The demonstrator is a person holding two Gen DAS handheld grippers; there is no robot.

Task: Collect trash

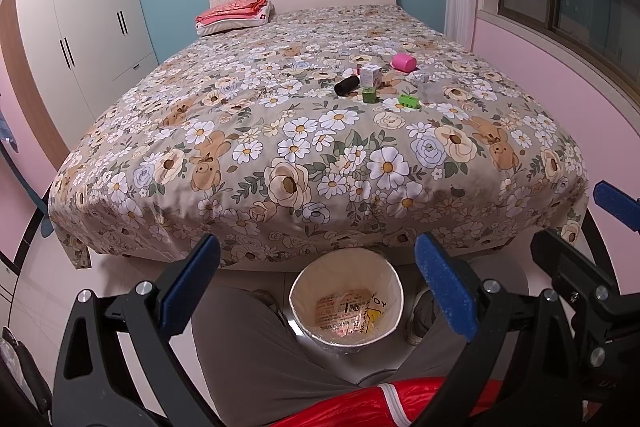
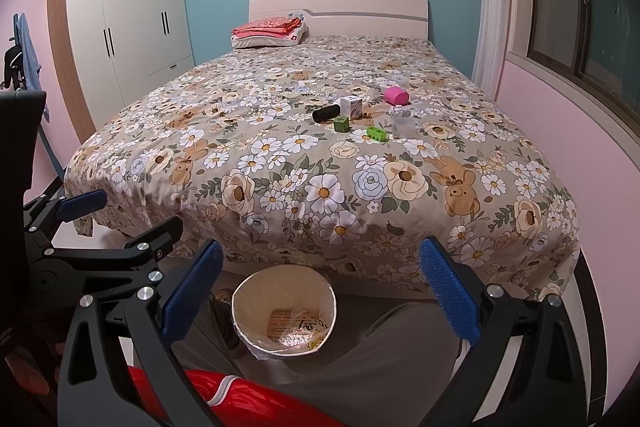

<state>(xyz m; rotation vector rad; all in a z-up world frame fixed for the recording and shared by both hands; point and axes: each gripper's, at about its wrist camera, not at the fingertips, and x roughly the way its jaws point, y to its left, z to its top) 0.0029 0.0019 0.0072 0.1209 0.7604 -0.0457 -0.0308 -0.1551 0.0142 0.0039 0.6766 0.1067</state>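
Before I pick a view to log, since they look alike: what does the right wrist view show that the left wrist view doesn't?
Only the right view: a blue cloth hanging by the left wall. Only the left view: nothing of note. Both: the bin between the knees, the bed with a pink cup, black roll, white box and green bits, and both claws, left and right, open.

A bedspread (image 1: 280, 131) of beige-grey printed with white daisies, cream roses, pale blue blooms and tan teddy bears fills the middle of both views. On it, right of centre, lie a black cylinder (image 1: 346, 85), a white box (image 1: 370, 75), a bright pink cup (image 1: 404, 62) and two lime-green blocks (image 2: 377, 133). At the upper left stand a white wardrobe (image 2: 132, 27) with black handles and coral-red folded cloth (image 1: 234, 11). The back wall is teal, the side walls pink. The cream bin (image 2: 325, 303) sits at the lower centre.
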